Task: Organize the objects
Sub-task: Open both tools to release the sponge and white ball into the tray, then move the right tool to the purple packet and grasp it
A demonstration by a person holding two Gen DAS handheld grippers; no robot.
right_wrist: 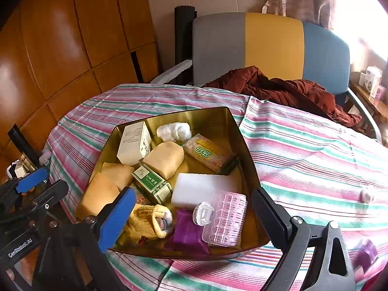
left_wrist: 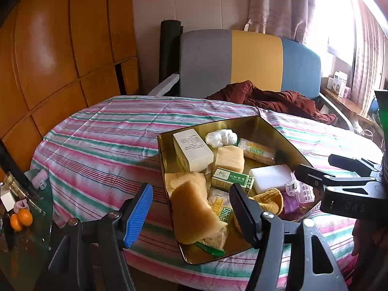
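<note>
A gold tray (right_wrist: 238, 131) is parked on a round table covered with a striped cloth (right_wrist: 303, 150), and pretty much everything is piled in it. At the tray's far edge a white carton (right_wrist: 133, 143) is stood on end, with a crumpled white plastic wad (right_wrist: 173, 131) beside it and a pink snack packet (right_wrist: 208, 155) laid flat near the far right wall. Tan sponges (right_wrist: 165, 160) are stacked toward the middle and left edge, with a green tea box (right_wrist: 152, 185) wedged between them. A white foam block (right_wrist: 198, 189) is sat toward the right wall. Along the near edge a yellow knit glove (right_wrist: 148, 220), a purple packet (right_wrist: 186, 232) and a pink clear hair roller (right_wrist: 225, 218) with a clear clip (right_wrist: 203, 213) are lined up.

The right gripper (right_wrist: 191, 220) is hung over that near edge, jaws spread wide, nothing clamped. The left gripper (left_wrist: 189, 208) is held over the tray's left corner, jaws apart too, nothing pinched.

A small white ball (right_wrist: 367, 195) and another purple thing (right_wrist: 367, 254) are left out on the cloth, well right of the tray.
</note>
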